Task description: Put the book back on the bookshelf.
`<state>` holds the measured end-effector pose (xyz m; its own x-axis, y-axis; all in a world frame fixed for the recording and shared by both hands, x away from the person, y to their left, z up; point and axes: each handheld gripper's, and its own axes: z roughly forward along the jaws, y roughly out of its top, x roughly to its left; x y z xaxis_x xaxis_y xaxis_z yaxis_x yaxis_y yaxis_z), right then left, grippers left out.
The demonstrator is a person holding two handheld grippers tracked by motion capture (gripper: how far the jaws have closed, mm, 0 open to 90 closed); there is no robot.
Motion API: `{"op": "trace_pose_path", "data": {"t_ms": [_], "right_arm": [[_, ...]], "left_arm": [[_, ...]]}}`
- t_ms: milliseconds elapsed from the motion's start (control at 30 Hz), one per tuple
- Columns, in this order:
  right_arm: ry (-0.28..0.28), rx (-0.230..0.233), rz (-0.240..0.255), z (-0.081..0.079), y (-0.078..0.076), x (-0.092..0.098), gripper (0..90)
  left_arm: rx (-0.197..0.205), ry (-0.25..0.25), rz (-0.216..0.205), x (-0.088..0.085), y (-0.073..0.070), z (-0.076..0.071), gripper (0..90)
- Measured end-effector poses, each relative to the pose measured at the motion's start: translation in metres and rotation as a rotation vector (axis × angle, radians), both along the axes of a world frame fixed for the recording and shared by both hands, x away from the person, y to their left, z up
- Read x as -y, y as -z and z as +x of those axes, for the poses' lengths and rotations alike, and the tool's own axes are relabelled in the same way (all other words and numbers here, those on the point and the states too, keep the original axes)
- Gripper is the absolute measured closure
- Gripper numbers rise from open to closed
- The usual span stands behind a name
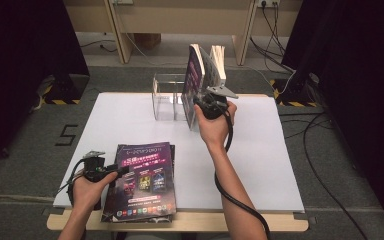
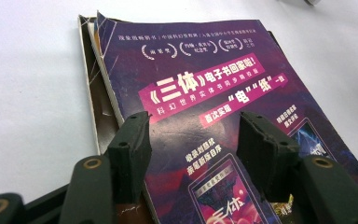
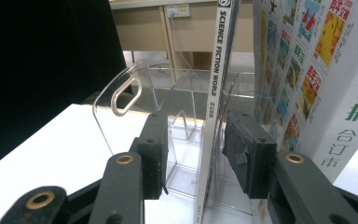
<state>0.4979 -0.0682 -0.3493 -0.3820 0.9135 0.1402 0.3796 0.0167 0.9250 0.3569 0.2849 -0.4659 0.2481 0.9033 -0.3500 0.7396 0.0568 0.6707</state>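
Right gripper (image 3: 193,154) wide, magazine (image 3: 214,107) loose between, clear rack (image 3: 135,98) behind; left gripper (image 2: 193,149) wide over stack (image 2: 205,93).

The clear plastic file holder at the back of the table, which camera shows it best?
The right gripper view: the clear holder is close, with its dividers and handle slot plain beside the upright magazine. The high view shows the holder small and partly hidden. The left gripper view faces the magazine stack.

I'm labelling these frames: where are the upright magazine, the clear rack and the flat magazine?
upright magazine (image 3: 213,93), right gripper view, on its spine.
clear rack (image 1: 162,97), high view, on its left wall.
flat magazine (image 2: 205,93), left gripper view, on its cover.
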Motion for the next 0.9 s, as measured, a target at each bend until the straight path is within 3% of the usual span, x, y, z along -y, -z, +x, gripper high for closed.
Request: {"op": "trace_pose_path", "data": {"t_ms": [900], "right_arm": [[-0.03, -0.066, -0.029, -0.017, 0.016, 0.001, 59.4]], "left_arm": [[-0.002, 0.004, 0.013, 0.002, 0.002, 0.0, 42.7]]}}
